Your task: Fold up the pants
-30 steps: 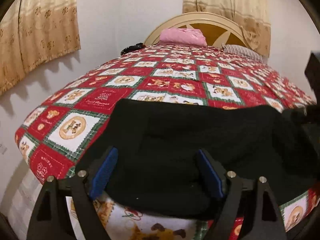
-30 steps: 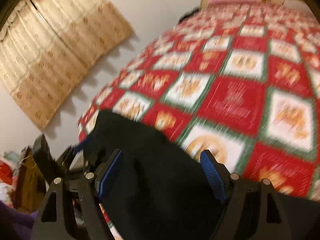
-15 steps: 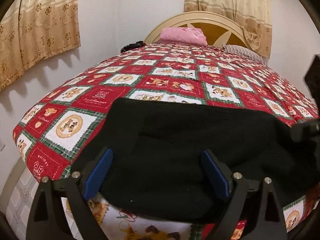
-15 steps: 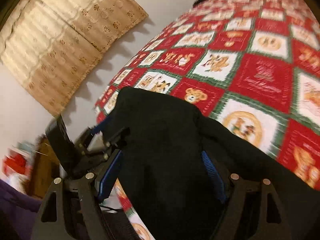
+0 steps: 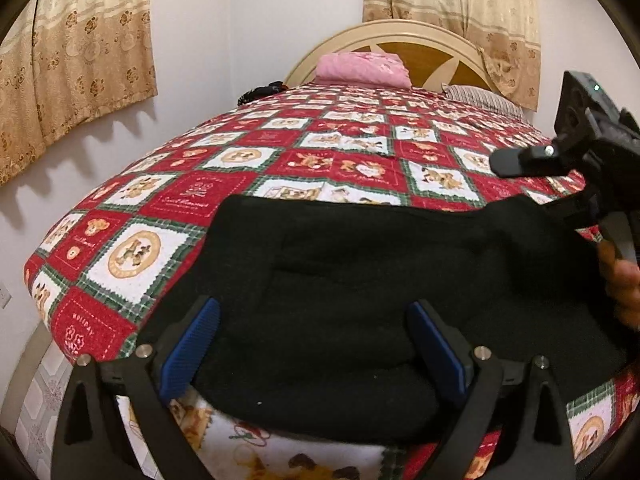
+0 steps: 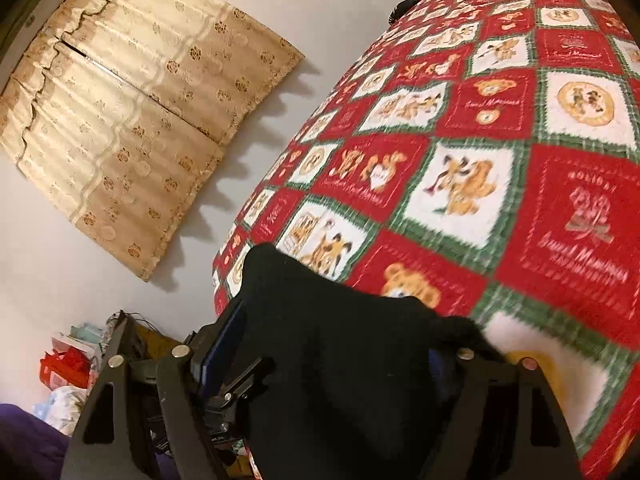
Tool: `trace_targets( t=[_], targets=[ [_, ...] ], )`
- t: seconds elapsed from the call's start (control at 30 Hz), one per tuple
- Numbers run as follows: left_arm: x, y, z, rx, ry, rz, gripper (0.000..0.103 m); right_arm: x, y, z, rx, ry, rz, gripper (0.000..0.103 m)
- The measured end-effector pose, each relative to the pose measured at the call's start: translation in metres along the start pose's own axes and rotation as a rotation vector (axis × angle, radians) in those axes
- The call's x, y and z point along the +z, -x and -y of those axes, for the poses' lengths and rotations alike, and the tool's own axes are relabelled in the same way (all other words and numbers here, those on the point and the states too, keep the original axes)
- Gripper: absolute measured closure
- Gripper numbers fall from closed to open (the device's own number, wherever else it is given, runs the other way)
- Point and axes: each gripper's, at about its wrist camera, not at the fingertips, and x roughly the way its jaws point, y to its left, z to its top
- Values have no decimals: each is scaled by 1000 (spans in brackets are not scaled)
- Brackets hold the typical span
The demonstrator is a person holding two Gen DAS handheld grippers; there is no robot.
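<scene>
Lying folded on the near end of the bed (image 5: 280,152), black pants (image 5: 360,280) spread across the red, white and green patchwork blanket (image 5: 128,252), near edge sagging slightly over the mattress side. Left gripper (image 5: 316,344) hovering low over that near edge, jaws spread wide with blue pads (image 5: 188,352) either side of the dark fabric, not pinching anything. Right gripper (image 6: 336,364) over the right end of the pants, seen from the left wrist as a black frame (image 5: 576,148) raised above the cloth, with fingertips of the holding hand (image 5: 624,284) just below it. From the right wrist: jaws wide apart, a thick bunch of black fabric (image 6: 340,360) filling the space between them and covering the right pad; whether it is pinched cannot be told, view blurred. Further up the bed: pink folded cloth (image 5: 362,70) against the wooden headboard (image 5: 432,46), striped pillow (image 5: 480,96) to its right, small dark item (image 5: 260,92) at the left edge. Beige patterned curtains (image 5: 76,64) on the wall.
</scene>
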Motion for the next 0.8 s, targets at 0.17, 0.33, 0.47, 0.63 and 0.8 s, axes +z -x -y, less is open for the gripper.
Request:
trace_targets(
  t=[0.17,0.33,0.47,0.63,0.8],
  targets=[
    [-1,0,-2,-11,-5,2,5,7,17,31,-18,-52,-46,69],
    [-2,0,-1,-2,-5,11,5,-2,69,41,-376,-40,124,73],
    [-2,1,-1,0,-5,12,4,-20,116,40,-374,-118,250,73],
    [-1,-1,2,13,-1,10,2,-51,93,21,-506,-60,99,72],
    [4,-1,1,15,10,-28,1,-57,164,8,-980,-60,297,72]
  ],
)
